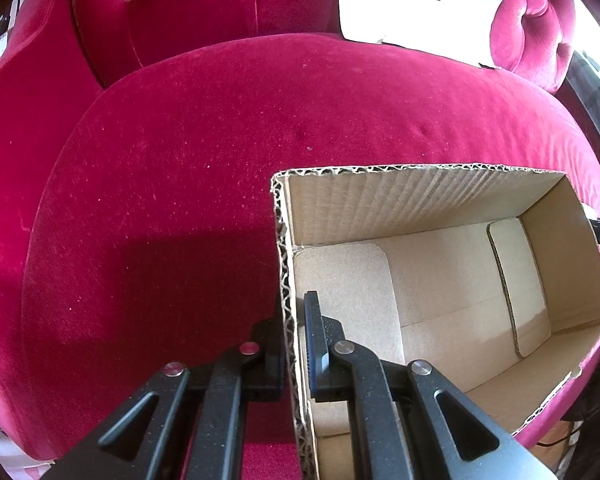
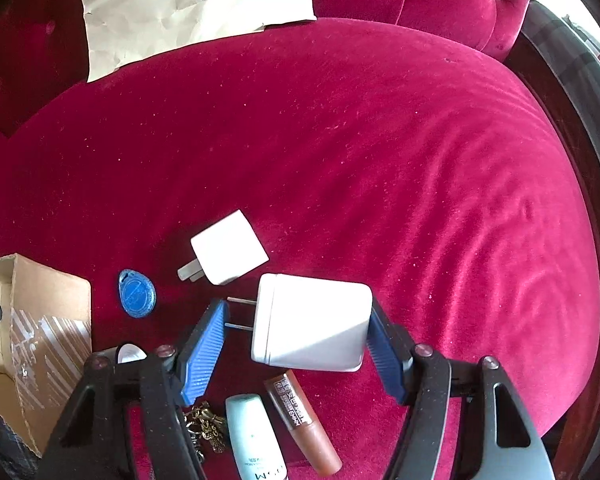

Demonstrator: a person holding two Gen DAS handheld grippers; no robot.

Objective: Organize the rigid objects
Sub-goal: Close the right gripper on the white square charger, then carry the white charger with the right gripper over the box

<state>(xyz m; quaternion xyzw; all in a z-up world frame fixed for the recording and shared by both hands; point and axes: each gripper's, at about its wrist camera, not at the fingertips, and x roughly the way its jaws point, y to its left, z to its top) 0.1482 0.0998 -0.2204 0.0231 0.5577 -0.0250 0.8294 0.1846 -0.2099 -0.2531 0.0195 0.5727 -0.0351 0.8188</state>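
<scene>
My left gripper (image 1: 296,344) jaws clamp the cardboard box (image 1: 440,216) wall. My right gripper (image 2: 296,344) jaws stand apart around the large white charger (image 2: 312,322), lying on the red cushion (image 2: 380,152).

A crimson velvet sofa seat (image 1: 220,152) fills the view, its button-tufted backrest (image 1: 172,4) rising behind it, crumpled brown paper (image 2: 188,12) leaning against that backrest, bright daylight washing over the paper.

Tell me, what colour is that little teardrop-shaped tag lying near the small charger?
Blue: the key fob shows best in the right wrist view.
</scene>
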